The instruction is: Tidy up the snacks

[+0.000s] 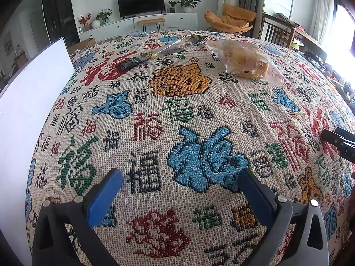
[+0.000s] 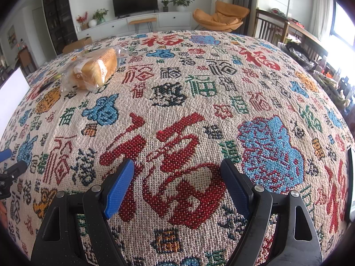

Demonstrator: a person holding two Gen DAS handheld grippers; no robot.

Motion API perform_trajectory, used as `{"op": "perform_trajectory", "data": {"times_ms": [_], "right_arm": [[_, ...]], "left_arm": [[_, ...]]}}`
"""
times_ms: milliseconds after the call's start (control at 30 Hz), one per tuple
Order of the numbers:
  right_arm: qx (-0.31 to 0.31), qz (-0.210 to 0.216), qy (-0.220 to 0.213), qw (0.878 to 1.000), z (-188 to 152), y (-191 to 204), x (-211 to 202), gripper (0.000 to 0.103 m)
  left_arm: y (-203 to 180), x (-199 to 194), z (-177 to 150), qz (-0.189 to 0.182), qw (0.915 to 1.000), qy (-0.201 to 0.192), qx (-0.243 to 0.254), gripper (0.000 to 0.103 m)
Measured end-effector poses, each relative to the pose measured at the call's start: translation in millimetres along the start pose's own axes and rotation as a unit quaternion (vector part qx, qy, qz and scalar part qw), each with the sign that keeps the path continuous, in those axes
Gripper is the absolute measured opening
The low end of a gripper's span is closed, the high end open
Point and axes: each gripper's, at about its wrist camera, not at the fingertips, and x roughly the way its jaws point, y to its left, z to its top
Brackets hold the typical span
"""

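Left tongs (image 1: pixel 180 180): spread wide, nothing between the blue pads, held low over the table (image 1: pixel 221 102). Right tongs (image 2: pixel 177 170): likewise spread and empty.

Bagged bread loaf (image 1: pixel 246 61): lies in clear plastic toward the far side of the table, ahead and right of the left tongs, ahead and left of the right tongs. Long flat snack packet (image 1: pixel 155 52): lies diagonally at the far edge, left of the loaf and apart from it. Nothing stands between either tongs and these items.

White board (image 1: pixel 28 102): upright along the table's left edge.

Surface: woven cloth with multicoloured Chinese characters, covering the table fully. Room beyond: television (image 1: pixel 141 2) on a white cabinet, potted plants, orange lounge chair (image 1: pixel 230 20), wooden chairs at right.
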Motion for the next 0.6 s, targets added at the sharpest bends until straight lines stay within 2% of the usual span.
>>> {"op": "perform_trajectory", "data": {"times_ms": [433, 600], "right_arm": [[0.001, 0.001, 0.0, 1.0, -1, 0, 0, 0.083], [0.001, 0.001, 0.0, 1.0, -1, 0, 0, 0.083]], "left_arm": [[0, -1, -1, -0.001, 1.0, 0.0, -0.001, 0.103], [7, 7, 19, -0.021, 0.9977, 0.055, 0.034, 0.103]]}}
